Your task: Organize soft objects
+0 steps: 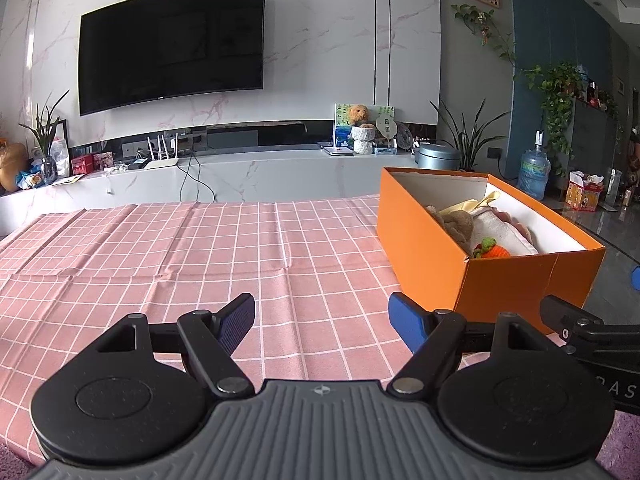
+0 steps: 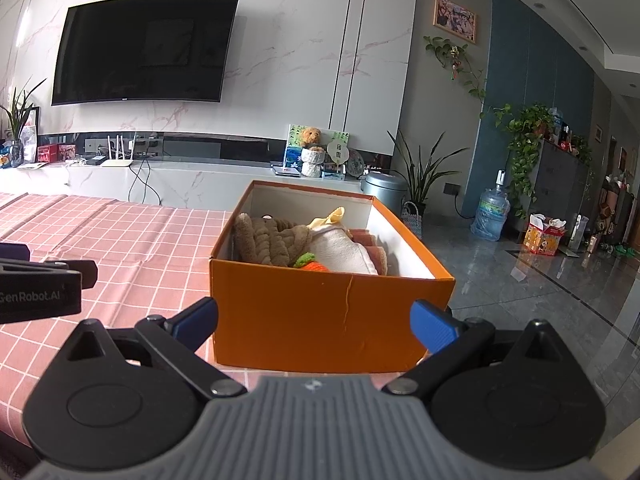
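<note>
Here my left gripper (image 1: 322,322) and right gripper (image 2: 314,326) are both spread wide — holding nothing. The orange box (image 2: 320,312) sits at the table's right edge, soft toys (image 2: 276,240) inside.

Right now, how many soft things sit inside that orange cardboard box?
4 visible: brown plush toy left, cream towel middle, orange crocheted carrot front, pinkish-brown cloth right; more may hide underneath.

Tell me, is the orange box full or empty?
Partly full. The lidless orange box holds a brown plush, a cream cloth and a knitted carrot.
</note>
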### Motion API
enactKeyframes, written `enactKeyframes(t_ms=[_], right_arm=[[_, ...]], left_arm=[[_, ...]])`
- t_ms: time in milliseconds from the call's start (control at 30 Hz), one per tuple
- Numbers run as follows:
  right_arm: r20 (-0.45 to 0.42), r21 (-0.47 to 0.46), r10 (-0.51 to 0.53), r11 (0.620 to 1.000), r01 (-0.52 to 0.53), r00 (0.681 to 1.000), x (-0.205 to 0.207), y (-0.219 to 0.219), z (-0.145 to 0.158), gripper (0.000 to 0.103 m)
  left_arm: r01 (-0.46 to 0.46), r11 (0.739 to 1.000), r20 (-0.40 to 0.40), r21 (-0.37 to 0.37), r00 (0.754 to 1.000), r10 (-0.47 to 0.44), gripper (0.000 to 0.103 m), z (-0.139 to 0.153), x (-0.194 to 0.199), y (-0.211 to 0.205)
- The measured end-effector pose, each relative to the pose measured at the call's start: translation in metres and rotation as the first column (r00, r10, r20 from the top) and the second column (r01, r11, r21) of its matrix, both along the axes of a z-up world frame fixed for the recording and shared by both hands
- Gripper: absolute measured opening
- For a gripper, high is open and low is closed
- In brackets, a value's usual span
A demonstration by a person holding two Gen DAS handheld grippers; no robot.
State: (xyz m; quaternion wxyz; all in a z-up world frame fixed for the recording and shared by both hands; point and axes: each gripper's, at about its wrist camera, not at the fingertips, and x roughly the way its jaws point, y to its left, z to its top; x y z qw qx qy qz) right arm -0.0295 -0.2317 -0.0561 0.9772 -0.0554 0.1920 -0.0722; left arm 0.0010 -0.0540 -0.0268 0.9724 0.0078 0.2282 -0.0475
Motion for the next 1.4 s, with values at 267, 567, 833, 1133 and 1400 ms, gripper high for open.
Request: enactKeyframes(t_ms=[267,567,833,1133,1400], right_arm=[[-0.004,0.001,0.001,1.000,-0.001,1.000,-0.0003,-0.0002,-0.0004,0.100],[-0.012,0.005,0.004,1.000,-0.004,1.000,-0.0007,-0.0009,-0.0013,0.100],[-0.013,0.005,0.004,1.000,-0.004,1.000,-0.0008,-0.0014,-0.0014,0.100],[-0.015,0.006,0.005,1.000,-0.004,1.000,-0.0001,-0.0017,-0.0014,0.100],[-0.015,0.006,0.004,1.000,-0.004,1.000,-0.0002,-0.0014,-0.0014,0.100]], left_arm=[[0.000,1.000,-0.001,0.000,1.000,0.000,0.089,0.0000,0.0002,0.0001],[-0.001,1.000,-0.001,0.000,1.000,0.001,0.089,0.0000,0.0000,0.0010],[0.001,1.000,-0.001,0.000,1.000,-0.001,0.089,-0.0013,-0.0019,0.0017],[-0.007,1.000,-0.007,0.001,1.000,0.007,0.089,-0.0022,-0.0029,0.0022],[-0.003,1.000,-0.006,0.001,1.000,0.003,0.089,-0.0025,-0.0036,0.0022]])
